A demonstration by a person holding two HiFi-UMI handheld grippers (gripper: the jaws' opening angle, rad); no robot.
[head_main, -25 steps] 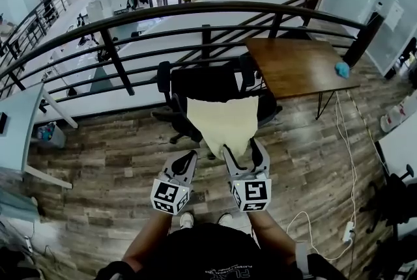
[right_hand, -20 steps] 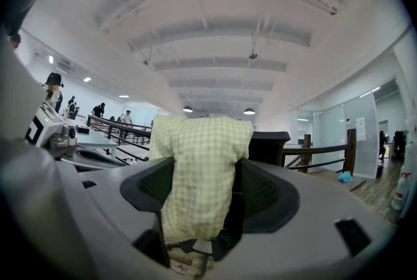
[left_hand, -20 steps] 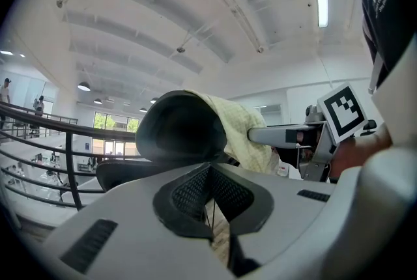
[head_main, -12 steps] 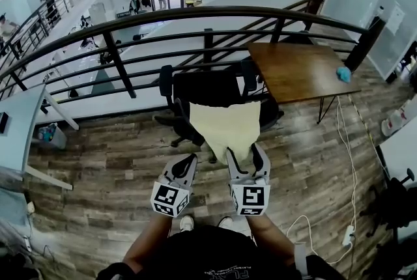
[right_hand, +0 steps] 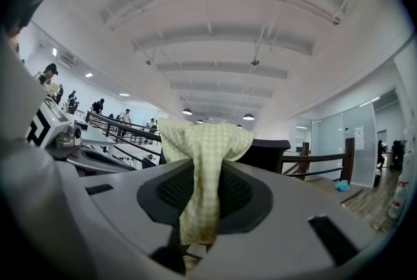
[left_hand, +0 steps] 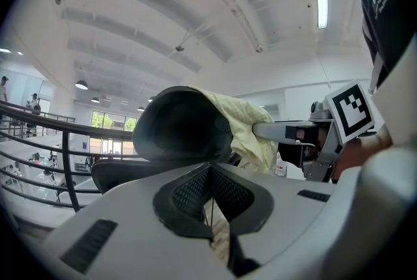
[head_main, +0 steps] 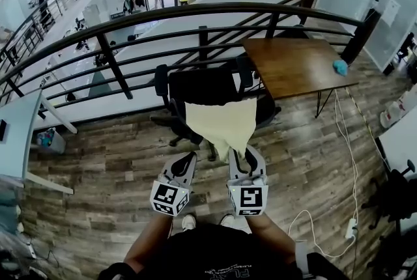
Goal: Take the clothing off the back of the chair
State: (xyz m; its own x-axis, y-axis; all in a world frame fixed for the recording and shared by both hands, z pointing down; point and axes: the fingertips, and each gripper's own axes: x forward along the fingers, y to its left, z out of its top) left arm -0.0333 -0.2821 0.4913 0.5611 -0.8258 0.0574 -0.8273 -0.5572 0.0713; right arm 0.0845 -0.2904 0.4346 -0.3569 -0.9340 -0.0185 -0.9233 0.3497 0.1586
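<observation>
A pale yellow checked garment (head_main: pixel 218 126) hangs over the back of a black office chair (head_main: pixel 202 84) in the head view. My right gripper (head_main: pixel 242 156) is at the garment's lower edge, its jaws closing with the cloth between them. In the right gripper view the cloth (right_hand: pixel 202 148) is bunched and pinched between the pads of that gripper (right_hand: pixel 199 197), with the chair back (right_hand: pixel 267 155) behind. My left gripper (head_main: pixel 189 158) is held shut, left of the garment and apart from it. The left gripper view shows the chair back (left_hand: pixel 179 126) and the cloth (left_hand: pixel 251 129) draped over its right side.
A dark metal railing (head_main: pixel 195 12) runs behind the chair. A wooden table (head_main: pixel 293 67) with a blue object (head_main: pixel 341 67) stands to the right. A white cable and power strip (head_main: pixel 352 228) lie on the wood floor at right. A grey desk (head_main: pixel 19 135) is at left.
My right gripper's jaws have come together on the garment's lower edge. The left gripper has stayed where it was.
</observation>
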